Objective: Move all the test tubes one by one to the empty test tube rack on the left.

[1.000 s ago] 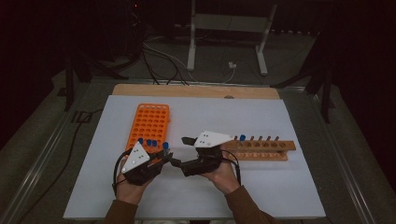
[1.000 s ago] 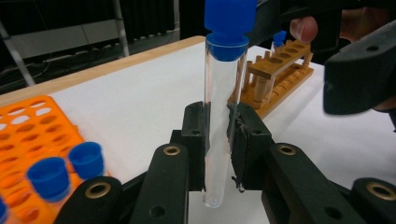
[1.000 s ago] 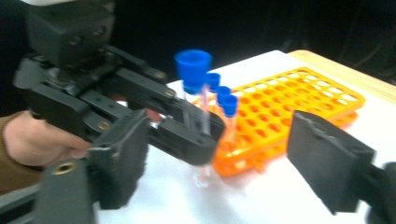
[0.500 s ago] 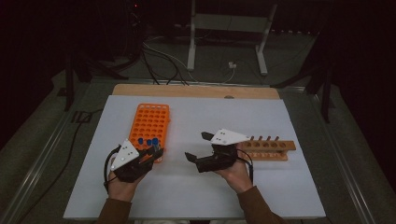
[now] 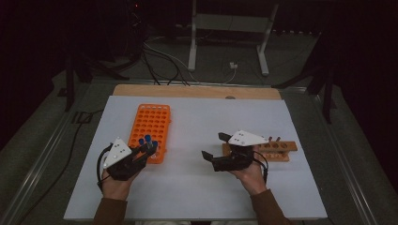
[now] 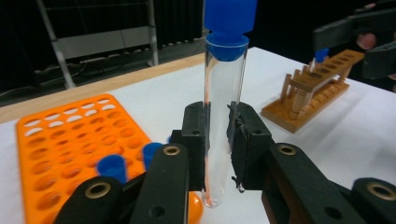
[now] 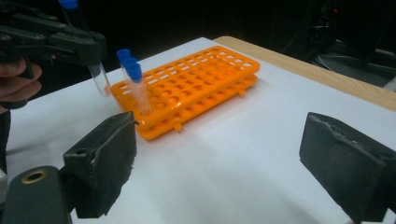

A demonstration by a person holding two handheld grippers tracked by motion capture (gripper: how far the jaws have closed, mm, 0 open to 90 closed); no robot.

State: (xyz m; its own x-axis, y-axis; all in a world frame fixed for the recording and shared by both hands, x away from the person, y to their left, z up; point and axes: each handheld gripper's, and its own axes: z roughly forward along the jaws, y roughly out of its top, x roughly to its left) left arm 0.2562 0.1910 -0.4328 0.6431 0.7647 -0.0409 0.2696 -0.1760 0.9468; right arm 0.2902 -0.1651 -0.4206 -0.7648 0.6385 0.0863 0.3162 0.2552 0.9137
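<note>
My left gripper [image 5: 146, 149] [image 6: 217, 126] is shut on a clear test tube [image 6: 223, 116] with a blue cap, held upright just off the near end of the orange rack [image 5: 152, 124] [image 6: 56, 149]. A few blue-capped tubes [image 7: 133, 77] [image 6: 112, 167] stand in that near corner of the rack. My right gripper [image 5: 214, 146] [image 7: 219, 154] stands open and empty over the white mat, right beside the left end of the wooden rack [image 5: 279, 151] [image 6: 313, 86]. In the right gripper view the left gripper [image 7: 88, 49] and its tube [image 7: 99, 77] show at the upper left.
A white mat [image 5: 197, 187] covers the table, with a wooden strip [image 5: 197, 91] along its far edge. The wooden rack holds a blue-capped tube [image 6: 321, 55] at its far end. Cables and a metal stand [image 5: 225, 42] lie on the dark floor beyond.
The two grippers, close together at the middle a second ago, have drawn apart. The left went left with the tube to the orange rack's corner; the right went right toward the wooden rack.
</note>
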